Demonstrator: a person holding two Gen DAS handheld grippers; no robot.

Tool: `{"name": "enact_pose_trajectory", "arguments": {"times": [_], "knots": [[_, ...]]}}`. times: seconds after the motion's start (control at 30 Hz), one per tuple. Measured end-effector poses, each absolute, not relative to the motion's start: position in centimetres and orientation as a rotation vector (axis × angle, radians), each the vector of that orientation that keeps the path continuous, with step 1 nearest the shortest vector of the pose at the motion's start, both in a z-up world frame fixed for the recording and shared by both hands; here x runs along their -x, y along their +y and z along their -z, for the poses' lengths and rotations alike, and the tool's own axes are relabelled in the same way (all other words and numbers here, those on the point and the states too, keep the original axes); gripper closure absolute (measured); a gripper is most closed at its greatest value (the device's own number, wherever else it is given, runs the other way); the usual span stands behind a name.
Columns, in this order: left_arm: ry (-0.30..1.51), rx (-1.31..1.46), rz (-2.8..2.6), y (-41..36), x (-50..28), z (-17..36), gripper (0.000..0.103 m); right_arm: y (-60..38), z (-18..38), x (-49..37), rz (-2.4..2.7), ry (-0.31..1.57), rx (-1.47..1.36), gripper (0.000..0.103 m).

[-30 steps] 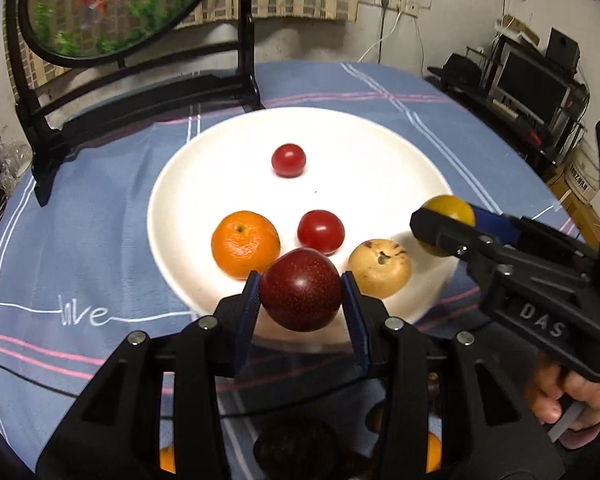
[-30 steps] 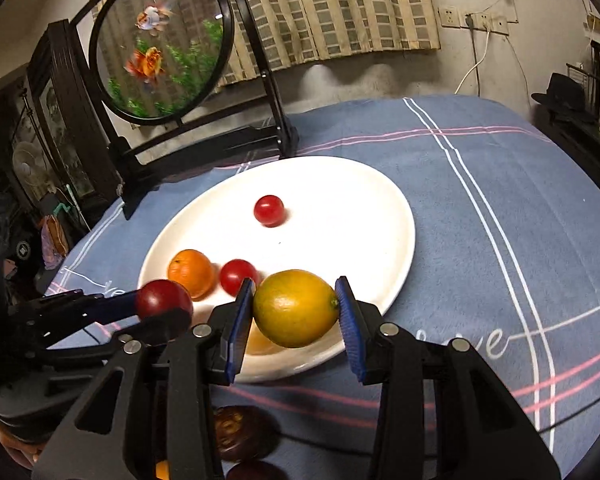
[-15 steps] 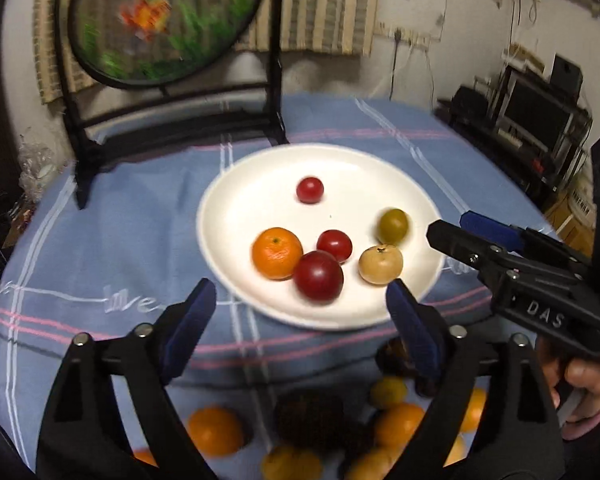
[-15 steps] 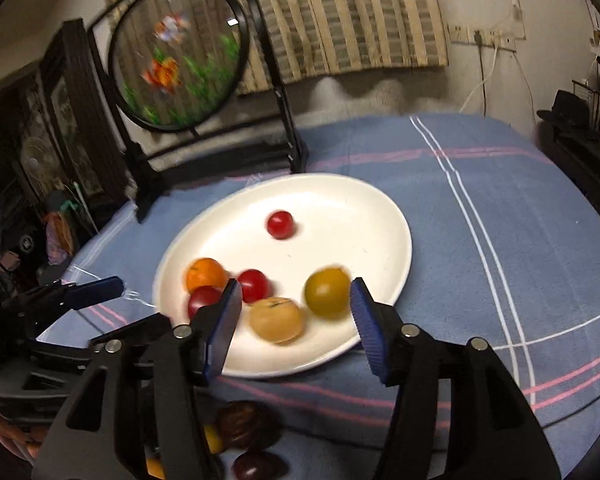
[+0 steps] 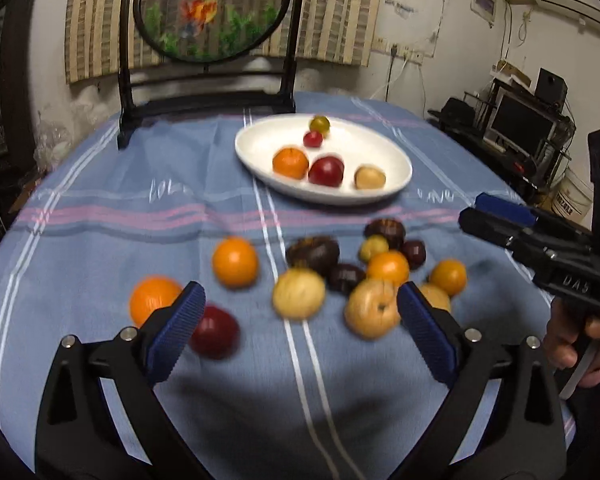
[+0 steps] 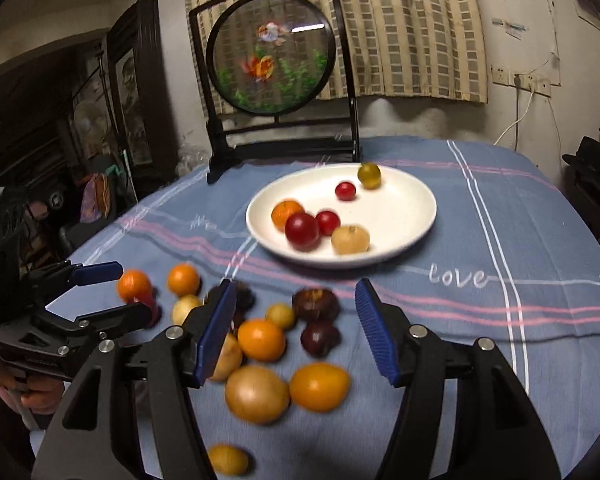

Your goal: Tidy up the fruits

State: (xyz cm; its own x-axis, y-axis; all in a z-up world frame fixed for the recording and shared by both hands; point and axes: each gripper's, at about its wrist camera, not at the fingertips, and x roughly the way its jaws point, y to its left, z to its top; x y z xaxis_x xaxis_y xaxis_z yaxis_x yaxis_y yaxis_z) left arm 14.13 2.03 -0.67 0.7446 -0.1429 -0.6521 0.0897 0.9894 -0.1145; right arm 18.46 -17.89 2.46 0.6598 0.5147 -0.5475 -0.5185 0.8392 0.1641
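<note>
A white plate (image 5: 396, 184) (image 6: 416, 216) holds an orange (image 5: 290, 163), a dark red plum (image 5: 326, 171) (image 6: 302, 231), a tan fruit (image 5: 369, 178) (image 6: 350, 239), small red tomatoes (image 5: 312, 139) and a yellow-green fruit (image 5: 319, 123) (image 6: 369, 175) near its far rim. Several loose fruits lie on the blue cloth in front of the plate: oranges (image 5: 235, 261) (image 6: 261, 339), tan fruits (image 5: 299, 293) (image 6: 257, 394), dark plums (image 5: 313, 255) (image 6: 315, 303). My left gripper (image 5: 298, 330) is open and empty above this pile. My right gripper (image 6: 296, 330) is open and empty too, and shows in the left wrist view (image 5: 496, 218).
A round goldfish screen on a black stand (image 5: 208, 12) (image 6: 271, 54) is at the table's far edge behind the plate. The table is covered with a blue striped cloth (image 5: 100, 208). A monitor and shelves (image 5: 520, 124) stand off to the right.
Both grippers let go of their fruit onto the plate, opened wide and pulled back toward the near pile. The yellow-green fruit has rolled to the plate's far rim.
</note>
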Motion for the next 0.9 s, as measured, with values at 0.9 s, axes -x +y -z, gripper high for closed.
{"name": "enact_pose_trajectory", "arguments": {"times": [0.9], "knots": [[0.792,0.012,0.079,1.3,-13.7,2.5,0.005,-18.0,0.6,-17.4,-0.577,0.829,0.080,0.040]]}}
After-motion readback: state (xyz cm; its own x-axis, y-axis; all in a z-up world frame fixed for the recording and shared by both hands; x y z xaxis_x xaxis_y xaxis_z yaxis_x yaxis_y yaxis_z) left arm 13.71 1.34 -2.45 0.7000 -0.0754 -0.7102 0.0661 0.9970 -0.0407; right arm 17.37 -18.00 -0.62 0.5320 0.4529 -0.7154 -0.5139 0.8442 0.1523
